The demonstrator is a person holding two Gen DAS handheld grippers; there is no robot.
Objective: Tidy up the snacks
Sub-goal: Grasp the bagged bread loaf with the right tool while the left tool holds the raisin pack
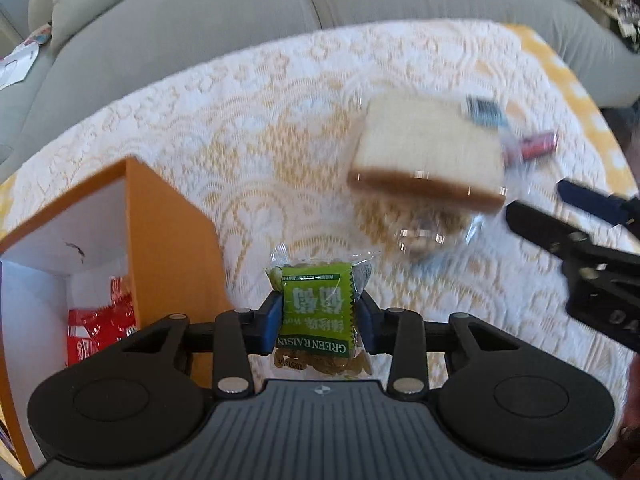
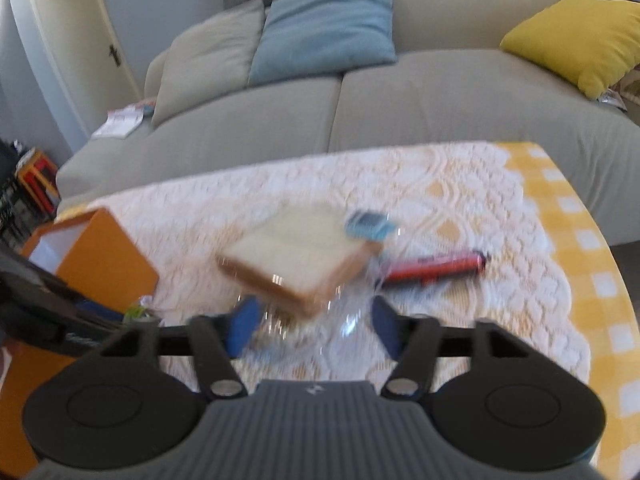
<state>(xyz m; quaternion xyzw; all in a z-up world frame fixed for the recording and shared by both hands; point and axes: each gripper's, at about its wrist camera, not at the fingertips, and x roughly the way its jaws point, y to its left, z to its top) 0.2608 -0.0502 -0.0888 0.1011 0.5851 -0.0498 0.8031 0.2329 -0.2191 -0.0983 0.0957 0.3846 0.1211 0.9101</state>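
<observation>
left tool (image 1: 318, 316) is pinching the green raisin packet (image 1: 316, 312) between its blue pads, packet lifted off the lace cloth and hanging with its long axis running along the fingers, print upside down to the camera. right beside it, toward the table's left edge, the orange box (image 1: 168, 220) is standing open with a red snack bag (image 1: 100, 328) already sitting inside, so I'm guessing the raisins are heading a short hop left and down into that opening

right tool (image 2: 316, 328) is sitting with its fingers spread wide, nothing pinched, just the loose clear wrapper of the bagged bread slice (image 2: 296, 256) lying between them. the slice is sitting mid table, directly ahead of the right tool, near edge facing it. a red stick snack (image 2: 436, 268) is lying past the bread toward the yellow checked right edge, long axis across the view. right hand is clearly the nearer one for both, left is closest to the box
</observation>
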